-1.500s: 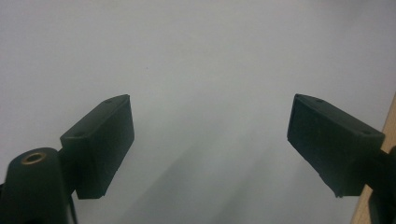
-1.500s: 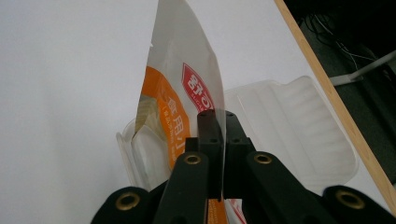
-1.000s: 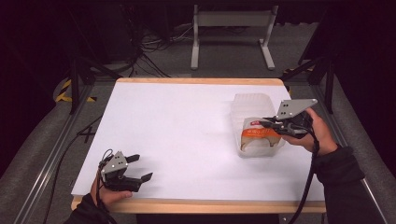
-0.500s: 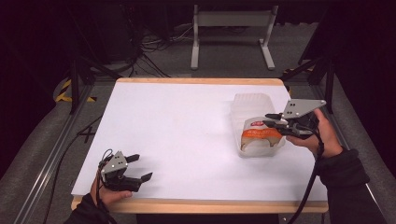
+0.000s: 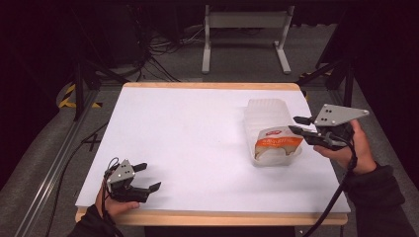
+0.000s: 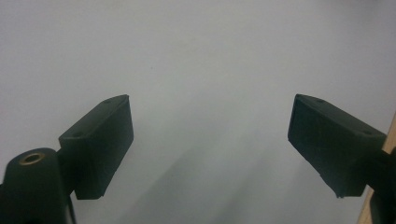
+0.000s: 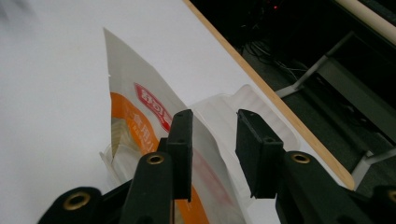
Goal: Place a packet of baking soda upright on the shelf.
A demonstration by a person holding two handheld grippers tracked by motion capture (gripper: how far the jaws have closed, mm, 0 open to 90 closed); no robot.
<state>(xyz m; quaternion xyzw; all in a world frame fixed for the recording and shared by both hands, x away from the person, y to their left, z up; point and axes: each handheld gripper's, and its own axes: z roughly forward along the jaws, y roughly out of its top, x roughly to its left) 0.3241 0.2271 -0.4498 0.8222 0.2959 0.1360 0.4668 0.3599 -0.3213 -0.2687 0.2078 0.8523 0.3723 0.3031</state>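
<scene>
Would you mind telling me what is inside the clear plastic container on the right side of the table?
An orange-and-white pouch stands in the near end of the clear container, with its top above the rim. The far end looks empty. The pouch hides whatever lies beneath it.

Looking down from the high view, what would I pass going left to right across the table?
Left claw → bare white table → clear plastic container with the orange-and-white packet in it → right claw.

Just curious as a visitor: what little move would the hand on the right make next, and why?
Probably ease the right gripper further away: it is open, and the orange-and-white pouch rests in the clear plastic container, seemingly released. The left gripper sits open at the table's near edge.
</scene>
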